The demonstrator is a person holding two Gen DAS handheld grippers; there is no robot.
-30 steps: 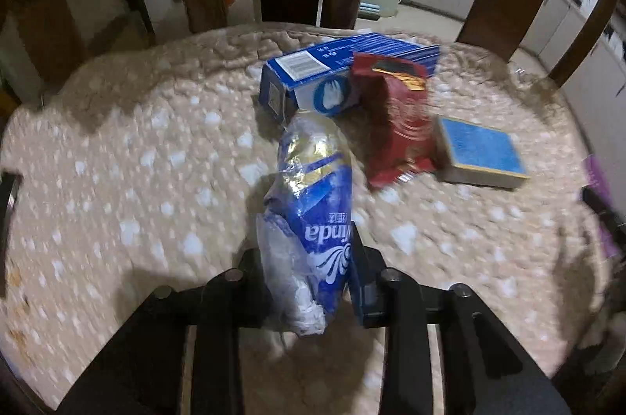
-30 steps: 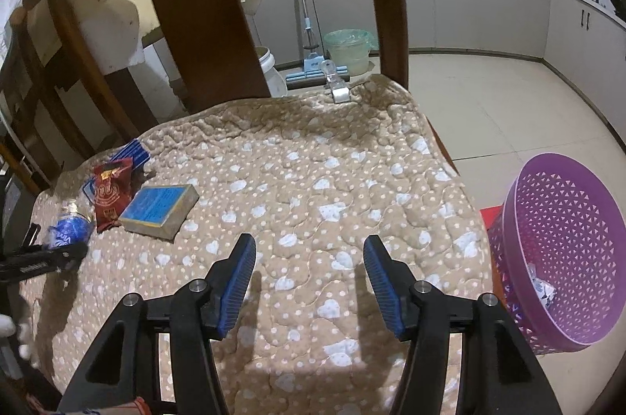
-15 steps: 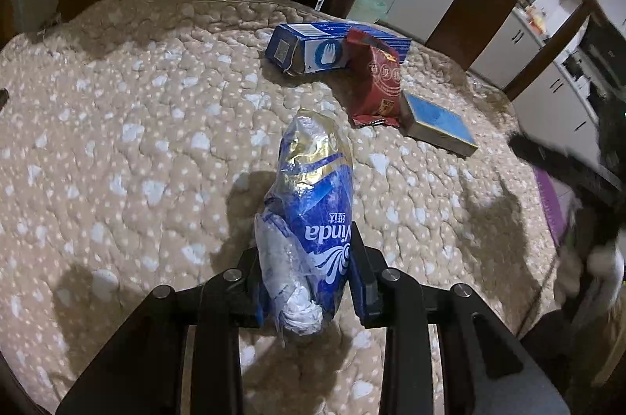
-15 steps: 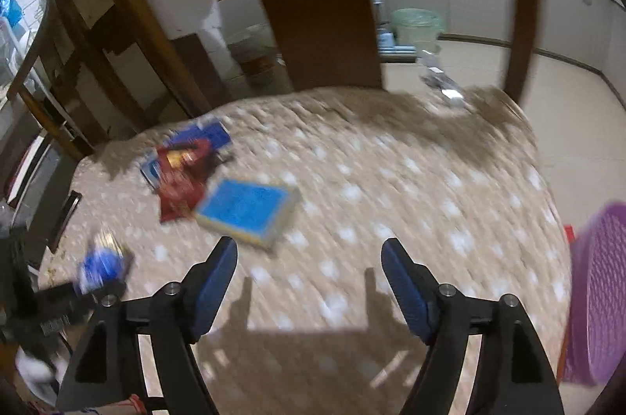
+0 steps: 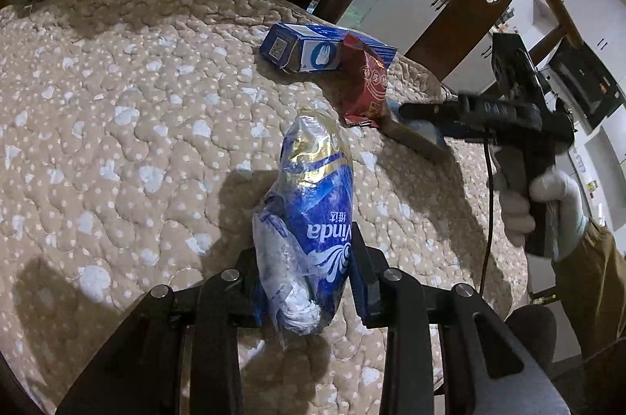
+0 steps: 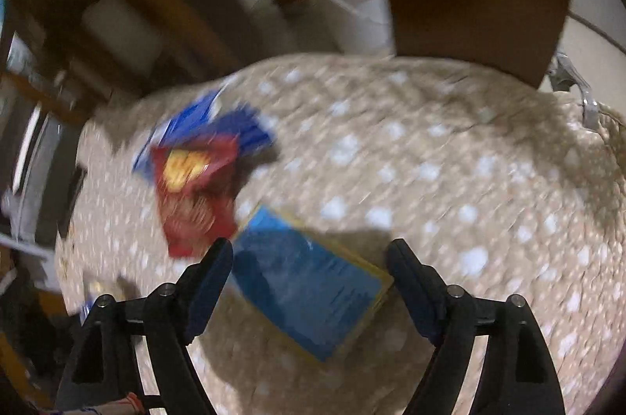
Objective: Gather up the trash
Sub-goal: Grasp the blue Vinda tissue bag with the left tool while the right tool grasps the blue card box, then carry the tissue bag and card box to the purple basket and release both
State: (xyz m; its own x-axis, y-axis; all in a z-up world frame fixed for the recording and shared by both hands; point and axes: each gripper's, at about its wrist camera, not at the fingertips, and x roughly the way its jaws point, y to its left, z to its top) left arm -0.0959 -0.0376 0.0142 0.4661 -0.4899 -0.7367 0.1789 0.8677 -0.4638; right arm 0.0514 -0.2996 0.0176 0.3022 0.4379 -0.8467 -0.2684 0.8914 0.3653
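A crumpled blue, white and gold plastic tissue wrapper [image 5: 313, 219] marked "Vinda" is pinched at its lower end between two black fingers and stands tilted above the spotted beige quilt. A long blue and white cardboard box [image 5: 309, 51] lies on its side at the far edge of the quilt, and a red foil snack bag [image 5: 366, 86] with a torn-open top lies partly on it. Just beside the bag lies a flat blue rectangular box with a yellow edge [image 6: 309, 286], blurred in the right wrist view.
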